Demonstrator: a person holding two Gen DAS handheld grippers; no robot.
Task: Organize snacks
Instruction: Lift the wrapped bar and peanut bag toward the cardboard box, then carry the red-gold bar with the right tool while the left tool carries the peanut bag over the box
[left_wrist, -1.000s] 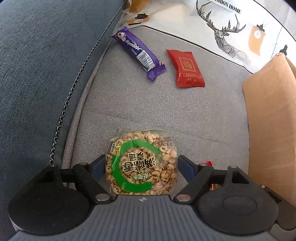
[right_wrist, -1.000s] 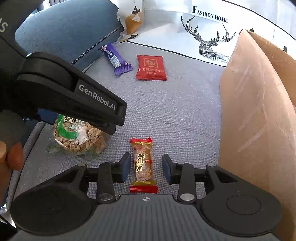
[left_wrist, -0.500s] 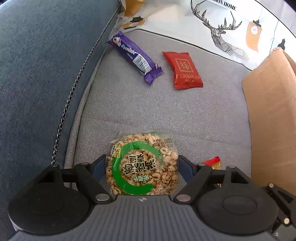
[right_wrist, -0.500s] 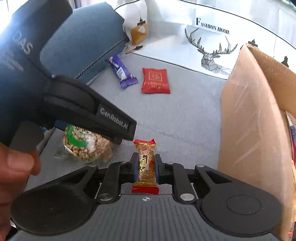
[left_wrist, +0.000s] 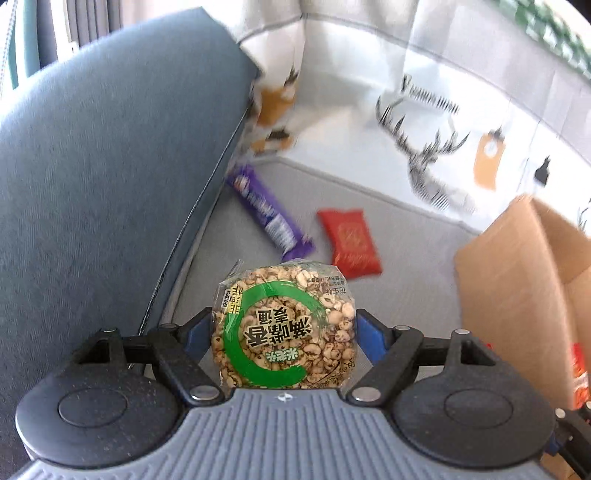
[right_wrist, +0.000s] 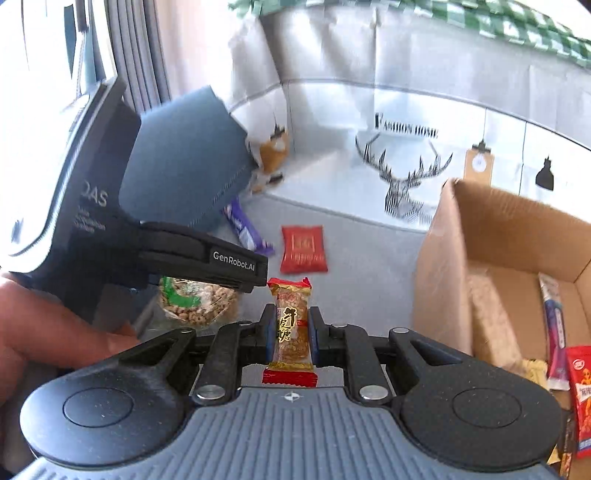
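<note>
Left wrist view
- Left claw (left_wrist: 282, 328): clamped on the round puffed-grain cake (left_wrist: 283, 326), pads at its two sides, pack off the sofa seat (left_wrist: 399, 236).
- Left on the seat: purple bar (left_wrist: 264, 212) by the back cushion (left_wrist: 103, 177); red packet (left_wrist: 349, 242) just beside it.
- Cardboard box (left_wrist: 513, 295): at the seat's right edge, open at the top.

Right wrist view
- Right claw (right_wrist: 292, 328): closed tight on the small peanut bar (right_wrist: 291, 328), held upright between the pads.
- Left claw (right_wrist: 207, 291): a hand (right_wrist: 55, 339) carries it, grain cake (right_wrist: 195, 302) under it.
- Box (right_wrist: 439, 280): several snacks (right_wrist: 554, 332) already inside.

Progress (judged)
- Done: some snacks boxed.
- In hand: two, both held clear of the seat, not yet over the box.
- Left: the purple bar (right_wrist: 245, 229) and red packet (right_wrist: 303, 249).
</note>
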